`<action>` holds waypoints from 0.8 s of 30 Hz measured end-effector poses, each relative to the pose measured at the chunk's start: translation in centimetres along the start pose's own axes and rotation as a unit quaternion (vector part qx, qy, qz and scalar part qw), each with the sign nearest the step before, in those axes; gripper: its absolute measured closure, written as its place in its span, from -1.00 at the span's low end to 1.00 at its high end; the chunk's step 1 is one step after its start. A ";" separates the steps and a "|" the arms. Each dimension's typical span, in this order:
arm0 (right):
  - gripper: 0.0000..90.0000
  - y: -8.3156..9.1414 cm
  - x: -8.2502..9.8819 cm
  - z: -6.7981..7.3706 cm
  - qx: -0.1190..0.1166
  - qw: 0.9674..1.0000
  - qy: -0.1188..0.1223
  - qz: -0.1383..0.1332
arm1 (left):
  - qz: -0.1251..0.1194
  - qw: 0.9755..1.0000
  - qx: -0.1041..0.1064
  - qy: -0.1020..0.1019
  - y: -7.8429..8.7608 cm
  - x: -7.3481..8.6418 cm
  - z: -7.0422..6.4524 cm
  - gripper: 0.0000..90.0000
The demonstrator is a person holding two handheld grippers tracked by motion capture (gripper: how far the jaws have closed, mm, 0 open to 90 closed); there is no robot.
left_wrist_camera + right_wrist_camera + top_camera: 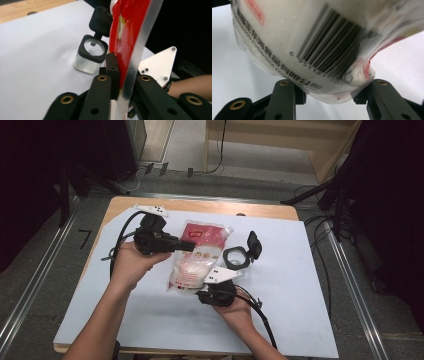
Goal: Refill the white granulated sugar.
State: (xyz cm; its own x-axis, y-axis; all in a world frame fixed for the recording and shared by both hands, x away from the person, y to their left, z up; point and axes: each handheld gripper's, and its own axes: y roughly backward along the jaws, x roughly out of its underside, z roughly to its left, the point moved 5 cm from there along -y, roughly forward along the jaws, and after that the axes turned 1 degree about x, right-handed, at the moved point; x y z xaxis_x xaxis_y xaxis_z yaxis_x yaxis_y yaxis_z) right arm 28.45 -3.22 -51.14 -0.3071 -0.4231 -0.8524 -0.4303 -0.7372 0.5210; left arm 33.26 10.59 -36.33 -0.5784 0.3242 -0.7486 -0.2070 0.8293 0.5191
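On white table sheet (300,270), both claws pinching white-grain-filled pouch (192,262), left claw (187,245), right claw (209,287), open clear jar (235,258) beside.

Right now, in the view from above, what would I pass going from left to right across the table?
The left gripper pinching the bag's side → the bag of white grains → the clear jar with its black lid flipped open.
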 end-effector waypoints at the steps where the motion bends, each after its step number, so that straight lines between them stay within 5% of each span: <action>1: 0.26 0.1 -0.1 0.0 0.000 1.000 0.001 0.002 | -0.003 1.000 -0.003 -0.001 -0.1 0.0 0.1 0.88; 5: 0.25 0.3 -0.5 0.7 -0.002 1.000 0.016 0.006 | -0.015 1.000 0.015 0.009 -0.7 0.2 0.2 0.84; 18: 0.26 1.1 -1.7 1.2 -0.031 0.999 -0.018 -0.005 | -0.046 0.999 0.022 0.002 -2.7 0.7 0.3 0.66; 24: 0.27 1.2 -2.1 1.5 -0.049 0.998 -0.024 -0.008 | -0.029 0.999 0.032 0.007 -3.8 1.0 0.1 0.58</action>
State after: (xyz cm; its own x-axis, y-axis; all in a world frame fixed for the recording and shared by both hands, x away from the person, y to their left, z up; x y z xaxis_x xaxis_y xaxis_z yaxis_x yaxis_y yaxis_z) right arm 27.27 -2.41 -48.61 -0.3426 -0.3868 -0.8561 -0.3505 -0.7929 0.4985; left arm 33.59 7.80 -39.11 -0.5785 0.2694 -0.7699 -0.1894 0.8737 0.4481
